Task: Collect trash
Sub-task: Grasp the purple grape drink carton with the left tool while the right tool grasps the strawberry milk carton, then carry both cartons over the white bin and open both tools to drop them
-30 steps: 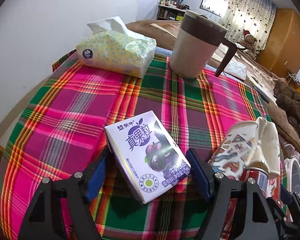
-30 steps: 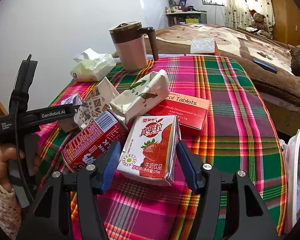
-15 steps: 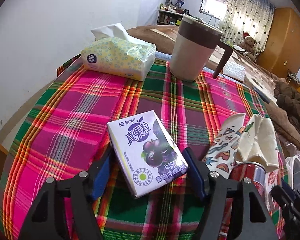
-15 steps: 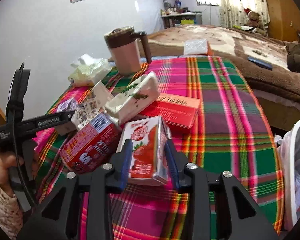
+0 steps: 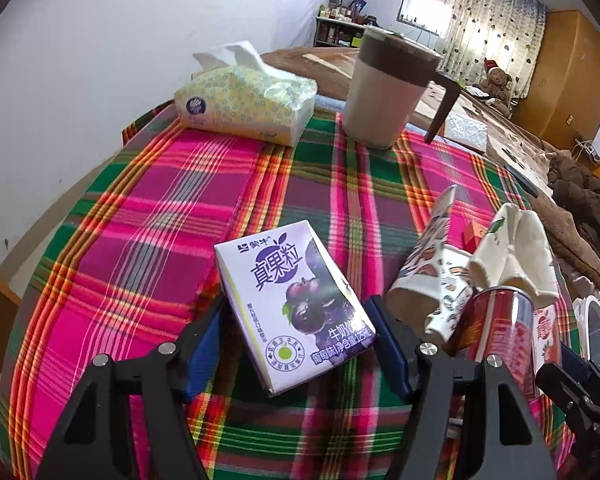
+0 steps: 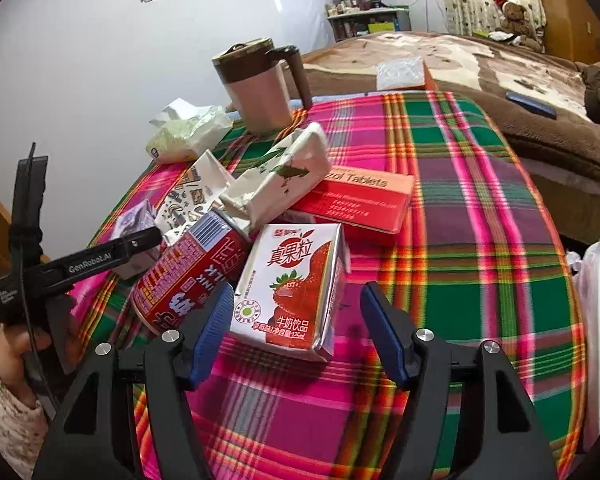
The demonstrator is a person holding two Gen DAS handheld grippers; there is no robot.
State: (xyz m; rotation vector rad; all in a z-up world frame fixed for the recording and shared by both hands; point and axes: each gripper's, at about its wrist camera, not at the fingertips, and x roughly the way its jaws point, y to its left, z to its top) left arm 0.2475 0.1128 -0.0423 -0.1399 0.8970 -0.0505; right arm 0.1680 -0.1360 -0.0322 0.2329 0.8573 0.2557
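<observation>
On the plaid-clothed table [image 6: 480,208], the right gripper [image 6: 298,320] is opening around a dented strawberry carton [image 6: 290,292]; the left gripper [image 5: 296,344] is gripping a glossy purple carton [image 5: 292,300].

The purple drink carton [image 5: 296,312] is showing "真果粒" above "牛奶饮品" along its lower edge. The strawberry drink carton [image 6: 290,288] is carrying the same "真果粒" and "牛奶饮品", with "125mL" beside it. The red box [image 6: 360,200] is displaying "Tablets" after a partly hidden word. The left gripper [image 6: 140,240] is bearing "GenRobot.AI" on its arm. The red can [image 6: 188,276] is showing only partial print, unreadable.
</observation>
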